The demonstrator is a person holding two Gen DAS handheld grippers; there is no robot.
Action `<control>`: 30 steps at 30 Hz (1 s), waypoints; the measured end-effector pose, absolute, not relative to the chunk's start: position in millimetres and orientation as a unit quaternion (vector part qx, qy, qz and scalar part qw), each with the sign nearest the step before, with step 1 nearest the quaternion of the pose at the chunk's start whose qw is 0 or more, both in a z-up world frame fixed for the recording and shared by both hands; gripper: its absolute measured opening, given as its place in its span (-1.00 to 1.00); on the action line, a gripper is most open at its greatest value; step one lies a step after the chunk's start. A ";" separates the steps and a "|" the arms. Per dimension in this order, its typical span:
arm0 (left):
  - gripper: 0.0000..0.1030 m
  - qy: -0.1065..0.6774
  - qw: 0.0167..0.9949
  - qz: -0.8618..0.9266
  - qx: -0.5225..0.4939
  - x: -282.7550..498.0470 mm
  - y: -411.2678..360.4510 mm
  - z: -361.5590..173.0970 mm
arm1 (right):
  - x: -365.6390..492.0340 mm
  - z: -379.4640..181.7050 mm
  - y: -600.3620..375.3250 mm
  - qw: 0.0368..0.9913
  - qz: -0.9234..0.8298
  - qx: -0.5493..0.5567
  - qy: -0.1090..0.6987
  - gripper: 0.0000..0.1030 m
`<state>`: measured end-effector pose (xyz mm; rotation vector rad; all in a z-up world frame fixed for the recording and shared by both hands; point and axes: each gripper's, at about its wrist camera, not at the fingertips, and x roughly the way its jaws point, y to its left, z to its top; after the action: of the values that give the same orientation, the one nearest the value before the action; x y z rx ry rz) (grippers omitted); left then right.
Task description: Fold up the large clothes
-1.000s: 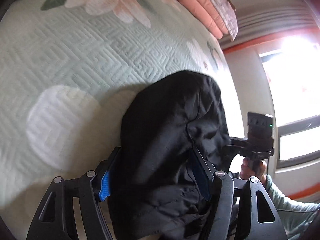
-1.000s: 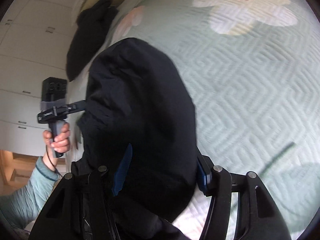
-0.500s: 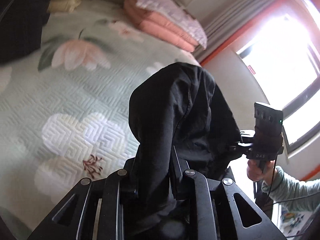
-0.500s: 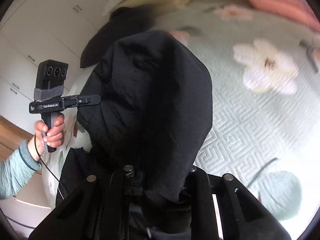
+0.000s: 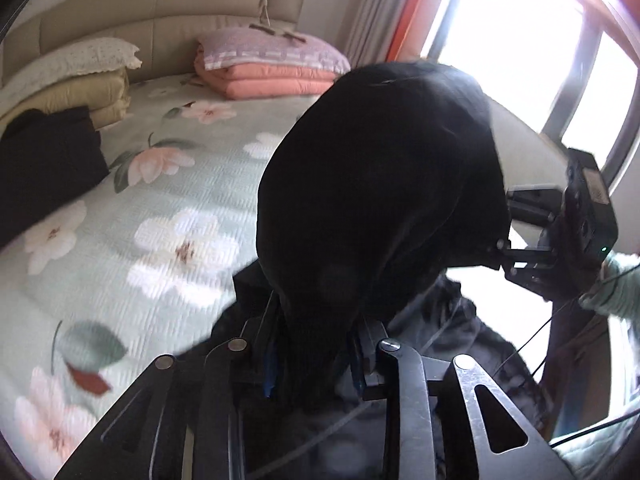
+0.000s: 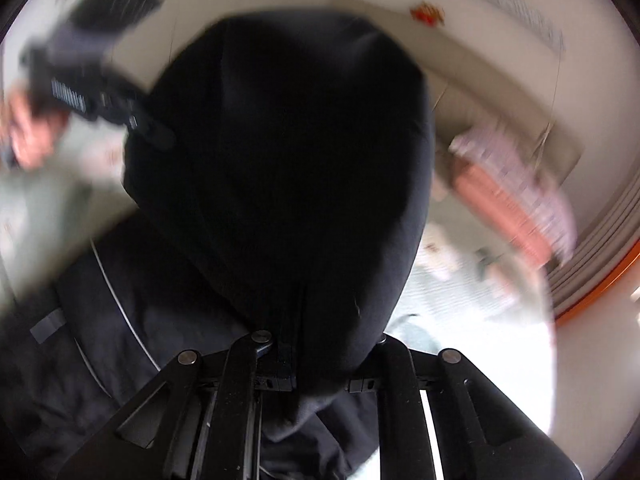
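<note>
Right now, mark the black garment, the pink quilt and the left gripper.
black garment (image 5: 380,184), left wrist view, its bulging middle.
pink quilt (image 5: 276,82), left wrist view, its folded side.
left gripper (image 5: 314,354), left wrist view, between fingertips.

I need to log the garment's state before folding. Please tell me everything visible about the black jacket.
The black jacket looks like a thin, matte, slightly shiny fabric, with a pale cord or piping and a grey tab on its lower part. It is lifted off the floral bedspread, bunched into a rounded dome. The left gripper and the right gripper each have their jaws shut on a fold, and the rest hangs crumpled below.
</note>
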<state>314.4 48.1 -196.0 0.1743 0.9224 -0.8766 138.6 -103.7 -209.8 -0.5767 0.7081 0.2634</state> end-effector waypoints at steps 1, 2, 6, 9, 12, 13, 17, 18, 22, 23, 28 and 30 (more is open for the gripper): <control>-0.39 0.440 0.797 -0.402 0.096 300.9 48.6 -206.4 | 127.1 -218.6 -101.2 0.886 0.122 -0.294 0.337 -0.68; -0.39 0.454 0.792 -0.395 0.106 290.3 49.2 -221.2 | 115.5 -231.1 -99.2 0.880 0.115 -0.316 0.334 -0.68; -0.39 0.523 0.766 -0.357 0.108 256.7 60.5 -285.9 | 80.5 -290.7 -106.1 0.851 0.098 -0.353 0.377 -0.69; -0.40 0.573 0.750 -0.312 0.109 236.7 76.6 -330.1 | 73.5 -335.1 -127.1 0.821 0.070 -0.349 0.447 -0.56; -0.40 0.588 0.753 -0.288 0.061 229.3 102.3 -331.4 | 62.0 -339.7 -161.5 0.815 0.061 -0.278 0.506 -0.53; -0.40 0.588 0.757 -0.281 0.052 230.3 107.2 -324.3 | 57.3 -330.5 -172.9 0.818 0.054 -0.250 0.515 -0.41; -0.42 0.547 0.789 -0.278 0.041 234.4 106.2 -267.7 | 55.8 -282.0 -208.5 0.832 0.051 -0.120 0.539 -0.15; -0.41 0.529 0.797 -0.289 0.036 236.5 100.2 -251.0 | 59.3 -267.5 -211.0 0.838 0.059 -0.090 0.535 -0.11; -0.24 0.486 0.808 -0.332 0.021 251.0 63.9 -204.9 | 89.1 -213.2 -197.5 0.866 0.100 -0.025 0.489 -0.01; -0.21 0.477 0.809 -0.341 0.022 254.3 53.9 -198.4 | 99.6 -202.5 -204.7 0.872 0.113 -0.014 0.477 0.01; -0.16 0.484 0.800 -0.350 0.055 271.6 -1.5 -206.1 | 140.7 -183.2 -147.9 0.880 0.152 0.015 0.449 0.37; -0.16 0.505 0.785 -0.352 0.066 271.6 -11.3 -226.5 | 157.1 -195.9 -132.7 0.869 0.165 0.017 0.467 0.38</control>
<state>271.6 -11.3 -226.5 0.1414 1.0897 -0.7588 157.1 -132.7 -195.9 0.0357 0.9770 0.3448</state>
